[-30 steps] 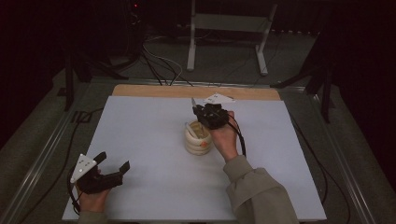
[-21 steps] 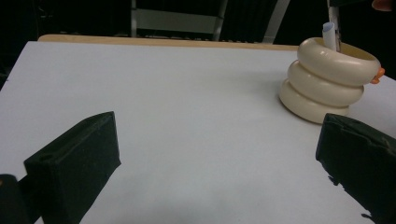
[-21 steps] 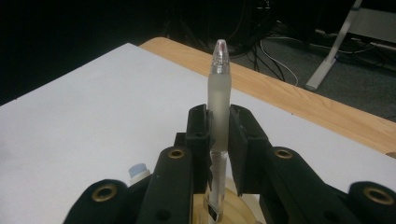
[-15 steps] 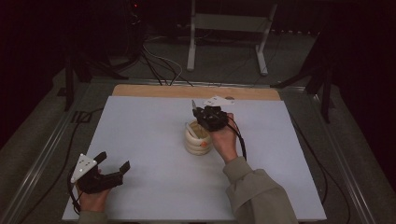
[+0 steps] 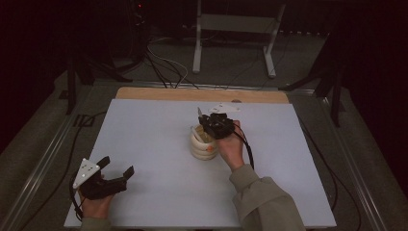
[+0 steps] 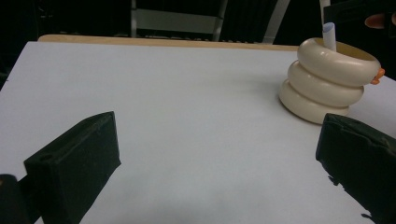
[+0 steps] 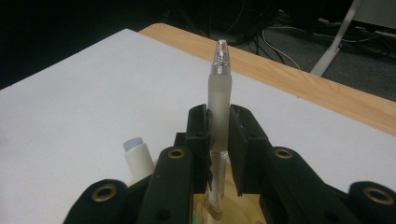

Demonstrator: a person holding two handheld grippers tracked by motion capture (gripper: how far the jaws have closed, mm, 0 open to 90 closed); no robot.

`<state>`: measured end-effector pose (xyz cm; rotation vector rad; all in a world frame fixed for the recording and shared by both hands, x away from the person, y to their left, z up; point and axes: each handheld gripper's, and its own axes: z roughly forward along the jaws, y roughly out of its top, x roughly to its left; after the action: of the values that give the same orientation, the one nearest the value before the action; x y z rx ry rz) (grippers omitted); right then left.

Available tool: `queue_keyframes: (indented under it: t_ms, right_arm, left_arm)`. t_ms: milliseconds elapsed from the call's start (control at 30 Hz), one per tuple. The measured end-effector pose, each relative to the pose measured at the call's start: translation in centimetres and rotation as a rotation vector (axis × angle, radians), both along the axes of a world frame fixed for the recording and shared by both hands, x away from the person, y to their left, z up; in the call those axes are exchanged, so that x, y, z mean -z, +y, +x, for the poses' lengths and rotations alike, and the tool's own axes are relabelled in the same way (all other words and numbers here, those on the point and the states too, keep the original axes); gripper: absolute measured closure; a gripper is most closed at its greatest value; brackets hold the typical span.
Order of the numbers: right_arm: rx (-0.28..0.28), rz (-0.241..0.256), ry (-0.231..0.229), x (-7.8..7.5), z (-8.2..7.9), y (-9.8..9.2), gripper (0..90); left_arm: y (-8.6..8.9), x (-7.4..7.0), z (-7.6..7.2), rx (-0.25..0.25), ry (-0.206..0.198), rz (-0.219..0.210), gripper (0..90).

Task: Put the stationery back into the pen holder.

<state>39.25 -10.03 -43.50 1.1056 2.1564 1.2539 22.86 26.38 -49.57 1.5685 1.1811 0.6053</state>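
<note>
The right gripper [image 5: 208, 126] hangs over the cream ringed holder [image 5: 202, 145], the right hand [image 5: 230, 147] behind it with the forearm running back toward the table's near edge. Its jaws are clamped on a frosted pen [image 7: 219, 98], which stands upright between them, tip above the jaws and lower end down in the holder. A white tube [image 7: 136, 156] stands in the holder just left of the jaws. The left gripper [image 5: 118, 177] rests low on the table [image 5: 154, 144], jaws wide apart, with the holder far ahead beyond its right jaw.
</note>
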Motion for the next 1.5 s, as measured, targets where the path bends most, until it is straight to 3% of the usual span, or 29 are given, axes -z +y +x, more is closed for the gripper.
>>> queue_keyframes:
  t_ms: [1500]
  right_arm:
    - [-0.016,-0.033,0.043,2.5,-1.0,-0.7,78.9]
  left_arm:
    - [-0.1,0.1,0.1,0.004,0.004,0.002,0.2]
